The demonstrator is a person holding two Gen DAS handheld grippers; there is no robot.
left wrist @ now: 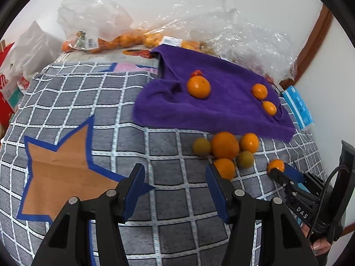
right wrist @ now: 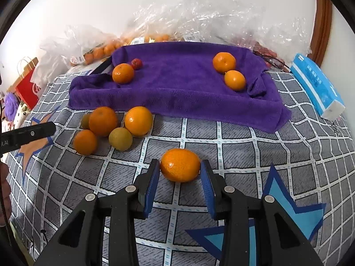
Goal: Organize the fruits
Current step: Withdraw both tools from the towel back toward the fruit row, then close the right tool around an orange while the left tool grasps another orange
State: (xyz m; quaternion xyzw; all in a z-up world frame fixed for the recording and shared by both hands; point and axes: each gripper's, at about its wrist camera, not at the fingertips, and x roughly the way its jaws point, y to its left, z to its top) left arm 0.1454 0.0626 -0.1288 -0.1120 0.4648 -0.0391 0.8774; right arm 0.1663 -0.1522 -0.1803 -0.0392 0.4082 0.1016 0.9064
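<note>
Purple cloth (right wrist: 177, 88) lay across the back of the grey checked cover (right wrist: 244, 146), and you had three oranges and one small red fruit (right wrist: 136, 63) sitting on it. One orange (right wrist: 123, 73) was on the left side of the cloth, touching the red fruit, and two more (right wrist: 224, 62) (right wrist: 234, 80) sat close together on the right side. In front of the cloth, on the checked cover, was a little pile of fruit (right wrist: 104, 128): three oranges and two greenish ones, all bunched up. Your right gripper (right wrist: 180, 168) had its two blue fingers on each side of a lone orange (right wrist: 180, 165) on the cover; I could not tell if they squeezed it or only stood beside it. Your left gripper (left wrist: 175, 175) was spread wide with nothing between its fingers, low over the cover, and the pile sat just past its right finger (left wrist: 216, 186). A blue tissue pack (right wrist: 317, 93) lay at the right edge, and clear bags (left wrist: 99, 33) with more oranges were at the back.
</note>
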